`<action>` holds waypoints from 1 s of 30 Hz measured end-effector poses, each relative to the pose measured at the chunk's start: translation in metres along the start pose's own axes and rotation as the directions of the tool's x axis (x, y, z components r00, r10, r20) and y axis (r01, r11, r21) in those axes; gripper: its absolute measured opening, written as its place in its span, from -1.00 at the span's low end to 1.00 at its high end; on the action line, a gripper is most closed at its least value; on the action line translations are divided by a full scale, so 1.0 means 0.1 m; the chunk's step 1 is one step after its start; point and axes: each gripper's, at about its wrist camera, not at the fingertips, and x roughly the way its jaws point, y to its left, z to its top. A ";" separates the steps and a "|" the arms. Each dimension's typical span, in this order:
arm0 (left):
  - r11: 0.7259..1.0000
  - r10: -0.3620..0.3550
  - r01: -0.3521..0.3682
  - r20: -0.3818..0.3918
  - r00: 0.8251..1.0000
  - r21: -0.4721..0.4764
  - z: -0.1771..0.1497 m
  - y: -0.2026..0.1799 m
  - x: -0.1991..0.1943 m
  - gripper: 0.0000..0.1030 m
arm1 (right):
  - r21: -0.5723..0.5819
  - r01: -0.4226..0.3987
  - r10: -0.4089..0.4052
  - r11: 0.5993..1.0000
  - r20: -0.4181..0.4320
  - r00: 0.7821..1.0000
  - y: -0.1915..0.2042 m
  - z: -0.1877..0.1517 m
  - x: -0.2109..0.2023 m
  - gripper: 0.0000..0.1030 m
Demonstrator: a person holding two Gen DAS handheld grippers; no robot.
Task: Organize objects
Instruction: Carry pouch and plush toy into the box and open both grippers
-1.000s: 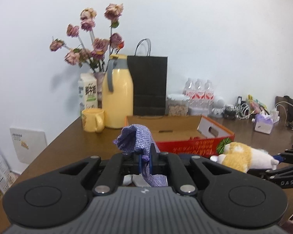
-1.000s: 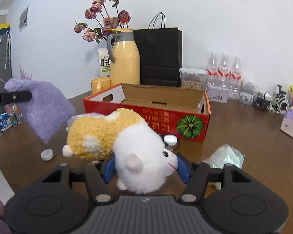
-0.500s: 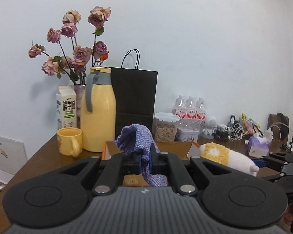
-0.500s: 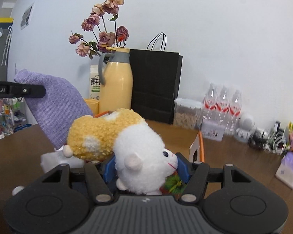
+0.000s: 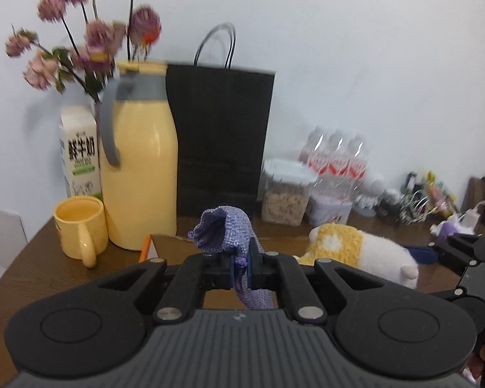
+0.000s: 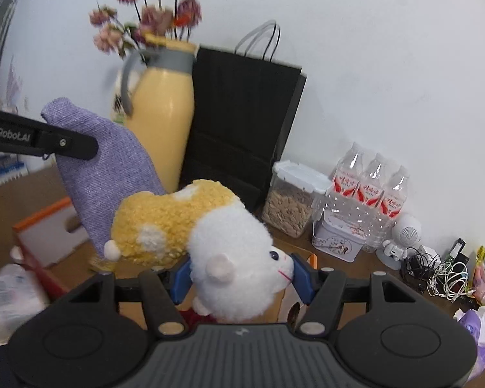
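My left gripper (image 5: 241,266) is shut on a purple cloth pouch (image 5: 224,231), which hangs between its blue pads; the same pouch (image 6: 110,174) shows in the right wrist view under the left gripper's black finger (image 6: 64,144). My right gripper (image 6: 242,278) is shut on a yellow and white plush toy (image 6: 210,229), its blue pads pressing the white head. The plush toy (image 5: 355,249) also appears at the right of the left wrist view. Both are held above an open red cardboard box (image 6: 48,232), whose orange rim (image 5: 145,249) peeks out below.
At the back stand a yellow jug (image 5: 139,174), a yellow mug (image 5: 80,226), a milk carton (image 5: 79,158), dried flowers (image 5: 90,32), a black paper bag (image 5: 221,135), a jar of seeds (image 6: 291,203), water bottles (image 6: 368,190), a white tin (image 6: 339,242), cables (image 6: 436,274) and tissues (image 6: 478,326).
Both grippers have moved forward over the box towards the back of the table, carrying the pouch and the plush toy. The jug and bag now look much nearer.
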 end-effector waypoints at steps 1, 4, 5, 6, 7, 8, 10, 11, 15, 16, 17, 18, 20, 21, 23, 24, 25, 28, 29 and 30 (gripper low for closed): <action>1.000 0.005 -0.005 -0.018 1.000 -0.004 0.00 0.01 0.10 -0.86 | -0.001 0.007 -0.007 1.000 -0.025 1.000 -0.02 0.02 0.12 0.19; 0.999 0.007 -0.010 -0.065 0.998 -0.043 -0.02 0.09 0.37 -0.86 | 0.023 0.025 -0.023 0.999 -0.086 0.996 -0.10 0.05 0.41 0.19; 0.998 0.006 -0.010 -0.078 0.997 -0.059 -0.02 0.12 0.45 -0.86 | 0.038 0.030 -0.025 0.999 -0.108 0.994 -0.12 0.04 0.50 0.19; 0.997 0.007 -0.014 -0.092 0.996 -0.075 -0.03 0.16 0.54 -0.86 | 0.055 0.038 -0.030 0.998 -0.132 0.991 -0.15 0.04 0.59 0.19; 0.996 0.008 -0.018 -0.108 0.994 -0.091 -0.04 0.19 0.61 -0.86 | 0.074 0.051 -0.039 0.996 -0.161 0.986 -0.18 0.03 0.70 0.19; 0.995 0.007 -0.019 -0.122 0.993 -0.103 -0.04 0.21 0.68 -0.86 | 0.090 0.064 -0.047 0.994 -0.183 0.982 -0.19 0.02 0.77 0.19; 0.993 0.013 -0.030 -0.149 0.989 -0.115 -0.08 0.24 0.80 -0.86 | 0.123 0.097 -0.067 0.988 -0.230 0.971 -0.23 -0.01 0.91 0.19; 0.993 0.020 -0.039 -0.161 0.987 -0.114 -0.09 0.24 0.85 -0.86 | 0.132 0.110 -0.075 0.985 -0.246 0.966 -0.25 -0.02 0.96 0.19; 0.993 0.040 -0.062 -0.206 0.978 -0.102 -0.16 0.23 1.02 -0.86 | 0.162 0.148 -0.095 0.976 -0.294 0.951 -0.29 -0.06 1.13 0.19; 0.993 0.045 -0.068 -0.214 0.976 -0.099 -0.17 0.23 1.06 -0.86 | 0.163 0.158 -0.103 0.974 -0.305 0.947 -0.28 -0.07 1.16 0.19; 0.993 0.046 -0.069 -0.220 0.974 -0.096 -0.19 0.23 1.08 -0.86 | 0.166 0.167 -0.108 0.972 -0.315 0.943 -0.28 -0.07 1.18 0.19; 0.993 0.049 -0.073 -0.229 0.972 -0.094 -0.20 0.23 1.10 -0.86 | 0.171 0.173 -0.110 0.970 -0.324 0.940 -0.28 -0.08 1.21 0.19; 0.992 0.059 -0.084 -0.251 0.966 -0.090 -0.23 0.24 1.15 -0.84 | 0.183 0.184 -0.113 0.966 -0.342 0.933 -0.28 -0.10 1.24 0.19; 0.992 0.062 -0.088 -0.261 0.963 -0.087 -0.23 0.24 1.16 -0.82 | 0.185 0.185 -0.113 0.965 -0.346 0.932 -0.27 -0.10 1.25 0.19; 0.992 0.082 -0.106 -0.277 0.957 -0.071 -0.25 0.23 1.18 -0.80 | 0.193 0.188 -0.110 0.963 -0.356 0.928 -0.26 -0.12 1.27 0.20; 0.992 0.088 -0.110 -0.280 0.956 -0.065 -0.26 0.23 1.19 -0.79 | 0.197 0.187 -0.106 0.962 -0.361 0.927 -0.26 -0.12 1.27 0.20; 0.992 0.093 -0.115 -0.281 0.955 -0.060 -0.27 0.23 1.19 -0.77 | 0.202 0.187 -0.103 0.961 -0.363 0.926 -0.26 -0.13 1.27 0.21; 0.991 0.121 -0.134 -0.285 0.951 -0.026 -0.28 0.20 1.17 -0.26 | 0.215 0.184 -0.095 0.959 -0.367 0.925 -0.27 -0.12 1.26 0.25; 0.989 0.135 -0.145 -0.280 0.950 -0.014 -0.28 0.18 1.15 0.08 | 0.223 0.178 -0.086 0.958 -0.367 0.926 -0.28 -0.12 1.25 0.28; 0.988 0.147 -0.154 -0.270 0.952 -0.005 -0.28 0.17 1.13 0.23 | 0.229 0.172 -0.079 0.958 -0.366 0.927 -0.28 -0.12 1.24 0.34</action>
